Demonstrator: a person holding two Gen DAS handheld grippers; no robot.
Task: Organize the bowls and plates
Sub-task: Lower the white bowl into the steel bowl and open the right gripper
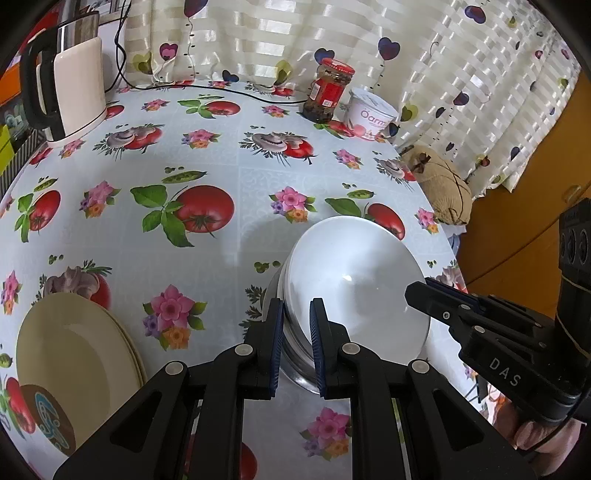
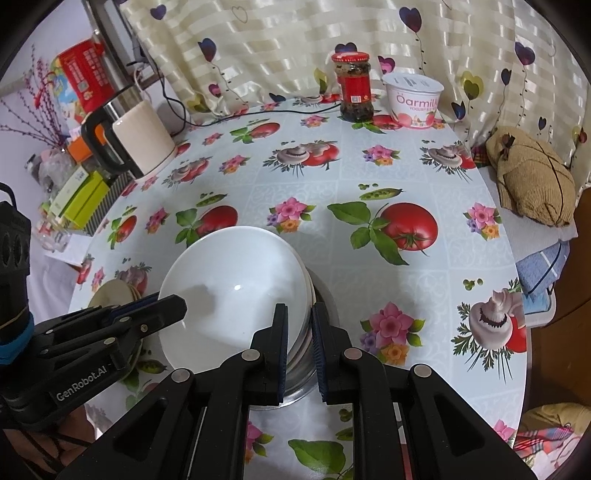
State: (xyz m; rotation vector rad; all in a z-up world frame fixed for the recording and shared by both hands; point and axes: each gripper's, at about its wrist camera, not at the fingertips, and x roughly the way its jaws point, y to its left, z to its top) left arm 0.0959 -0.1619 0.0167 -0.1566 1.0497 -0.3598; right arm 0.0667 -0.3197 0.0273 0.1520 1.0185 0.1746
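The stack of white bowls (image 1: 354, 284) stood nested on the desk (image 1: 236, 177), resting inside a steel bowl (image 1: 295, 373) at the bottom; the whole stack sat near the front edge of the round, flower-and-tomato-patterned cloth; in the right wrist view the same white bowls (image 2: 236, 288) filled the lower middle, with the steel bowl (image 2: 303, 384) showing beneath them.

The left gripper (image 1: 297, 347) had its jaws pinching the near rim of the stack, one blue-padded finger outside the wall and one inside the top bowl; the right gripper (image 2: 300, 350) did the same on the opposite rim, jaws closed on the bowl walls from either side; each gripper was visible from the other's camera, the right gripper (image 1: 480, 321) reaching in over the right rim and the left gripper (image 2: 122, 325) over the left rim.

To the left of the bowls lay a stack of cream plates (image 1: 77, 362), flat on the desk, apart from the bowls, overlapping a brown patterned coaster (image 1: 51, 417) at its near side; in the right wrist view the cream plates (image 2: 110, 295) were mostly hidden behind the left gripper.

At the far edge of the desk stood a red-lidded jar (image 1: 328, 90) just beside a yoghurt tub (image 1: 371, 114); an electric kettle (image 1: 70, 85) stood at the far left, its black cord trailing along the curtain (image 1: 406, 33); a tan cushion (image 1: 439, 188) lay off the right edge.
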